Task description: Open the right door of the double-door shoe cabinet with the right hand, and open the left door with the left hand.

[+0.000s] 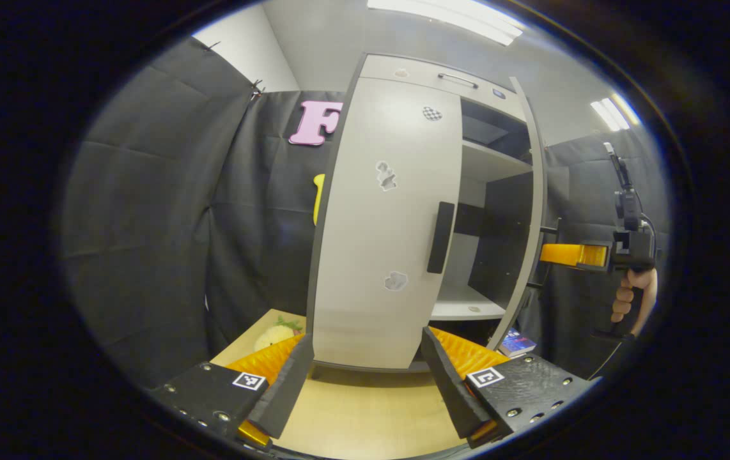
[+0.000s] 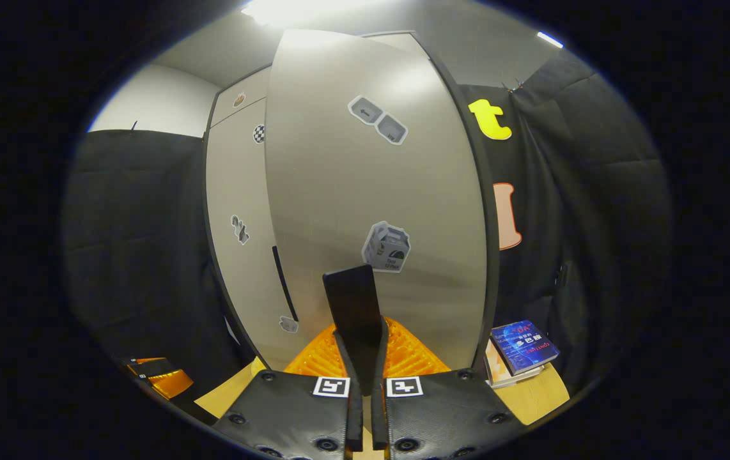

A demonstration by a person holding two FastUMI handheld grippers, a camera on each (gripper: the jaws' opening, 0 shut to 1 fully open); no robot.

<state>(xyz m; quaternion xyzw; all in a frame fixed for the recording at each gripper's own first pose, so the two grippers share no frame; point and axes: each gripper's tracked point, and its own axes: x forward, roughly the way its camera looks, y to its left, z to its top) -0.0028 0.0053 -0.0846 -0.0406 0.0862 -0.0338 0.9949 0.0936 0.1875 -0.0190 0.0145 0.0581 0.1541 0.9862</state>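
Two doors: right door (image 2: 371,191) swung out, left door (image 1: 384,223) shut against the shoe cabinet (image 1: 442,76).
Right gripper (image 2: 365,358): fingers pressed on the right door's handle (image 2: 353,306) — pinching it.
Left gripper (image 1: 365,383): fingers spread, holding nothing, facing the left door.
Left handle (image 1: 441,237): dark vertical bar at the door's inner edge — best grip.
Handling: stiff, light panels, likely swinging easily on hinges; smooth faces offer no purchase.

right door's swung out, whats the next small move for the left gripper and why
Probably ease the left gripper forward and up toward the left door's handle. Its jaws stand wide open and short of the left door, which looks closed, while the right gripper is shut on the right door's handle with the right door already swung out.
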